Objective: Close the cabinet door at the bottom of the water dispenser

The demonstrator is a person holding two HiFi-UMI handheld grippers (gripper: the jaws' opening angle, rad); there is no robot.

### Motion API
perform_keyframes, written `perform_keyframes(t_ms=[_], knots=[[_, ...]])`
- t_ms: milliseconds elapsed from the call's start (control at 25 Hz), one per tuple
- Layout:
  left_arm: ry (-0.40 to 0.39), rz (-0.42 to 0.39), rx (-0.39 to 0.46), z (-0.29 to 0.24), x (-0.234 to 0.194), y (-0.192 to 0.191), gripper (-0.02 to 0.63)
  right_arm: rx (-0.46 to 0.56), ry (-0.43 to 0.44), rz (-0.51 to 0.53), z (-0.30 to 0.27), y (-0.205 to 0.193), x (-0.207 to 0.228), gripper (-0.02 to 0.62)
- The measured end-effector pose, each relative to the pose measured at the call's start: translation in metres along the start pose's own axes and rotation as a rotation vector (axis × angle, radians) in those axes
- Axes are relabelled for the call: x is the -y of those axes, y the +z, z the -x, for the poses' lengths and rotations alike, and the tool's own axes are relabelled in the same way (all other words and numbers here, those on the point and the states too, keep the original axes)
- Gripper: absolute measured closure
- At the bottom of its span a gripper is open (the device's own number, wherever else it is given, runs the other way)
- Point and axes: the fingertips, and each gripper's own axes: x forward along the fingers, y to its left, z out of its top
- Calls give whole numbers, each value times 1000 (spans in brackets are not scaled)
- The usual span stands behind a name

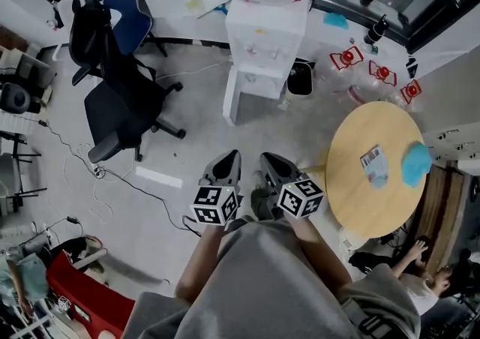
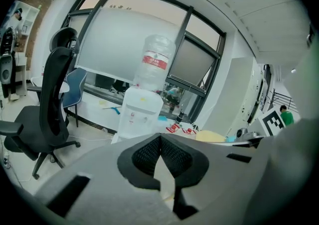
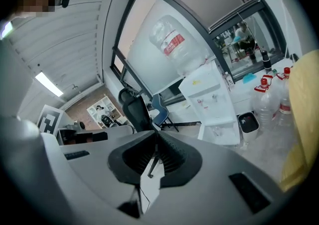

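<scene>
A white water dispenser (image 1: 264, 37) with a large bottle on top stands on the floor ahead of me. Its bottom cabinet door (image 1: 231, 99) hangs open, swung out to the left. The dispenser (image 2: 141, 112) also shows in the left gripper view. In the right gripper view the cabinet's open inside (image 3: 223, 132) can be seen. My left gripper (image 1: 225, 168) and right gripper (image 1: 274, 168) are held side by side close to my body, well short of the dispenser. Both are shut with nothing between the jaws, as the left gripper (image 2: 160, 137) and right gripper (image 3: 155, 145) show in their own views.
A black office chair (image 1: 120, 109) and a blue chair (image 1: 124, 1) stand at the left, with cables on the floor near them. A round wooden table (image 1: 367, 195) at the right carries a blue cloth (image 1: 416, 163). A black bin (image 1: 300, 79) and red-capped bottles (image 1: 381, 72) sit right of the dispenser.
</scene>
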Motion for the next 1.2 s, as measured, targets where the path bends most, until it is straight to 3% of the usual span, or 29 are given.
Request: perform_keyframes(t_ms=[240, 520, 1200], knots=[[4, 8, -31, -28, -11, 8, 599, -8, 2, -46, -23, 18, 31, 573], [18, 71, -77, -46, -50, 2, 598, -21, -37, -122, -56, 14, 59, 572], [-197, 44, -307, -115, -163, -5, 598, 52, -267, -288, -182, 0, 75, 572]])
